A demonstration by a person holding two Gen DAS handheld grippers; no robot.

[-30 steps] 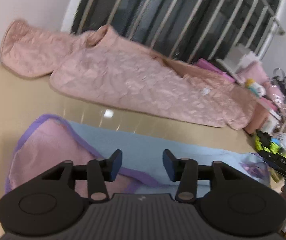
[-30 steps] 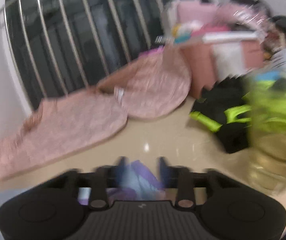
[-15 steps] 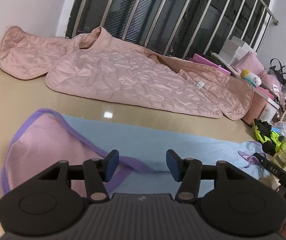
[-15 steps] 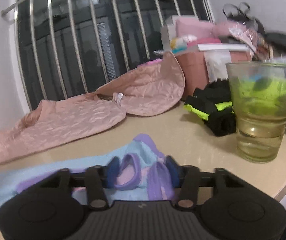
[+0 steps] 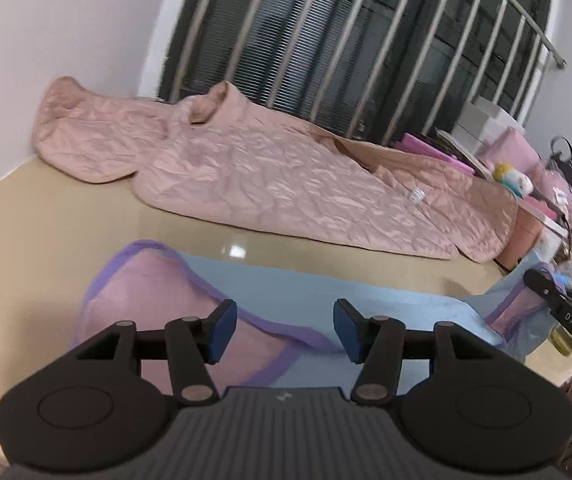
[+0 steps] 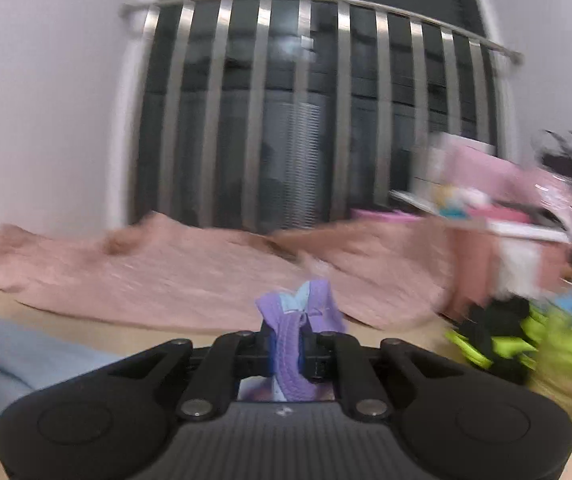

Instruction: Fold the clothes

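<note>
A light blue garment (image 5: 326,300) with purple trim and a pink lining lies stretched across the beige table (image 5: 46,240). My left gripper (image 5: 284,330) hovers open just above its near left part, with nothing between the fingers. My right gripper (image 6: 286,350) is shut on the garment's purple-trimmed end (image 6: 302,320), which bunches up between the pads. In the left wrist view that end (image 5: 518,308) hangs lifted off the table at the right, next to the right gripper's black body (image 5: 566,316).
A pink quilted coat (image 5: 286,184) lies along the table's far side before a barred window (image 5: 366,40). At the right end stand pink boxes (image 5: 526,232), black and neon-green gloves (image 6: 494,332) and a glass (image 5: 562,340) of yellowish liquid.
My right gripper has shut on the garment's right end and lifted it off the table, swinging left. The left gripper has stayed open over the left part.
</note>
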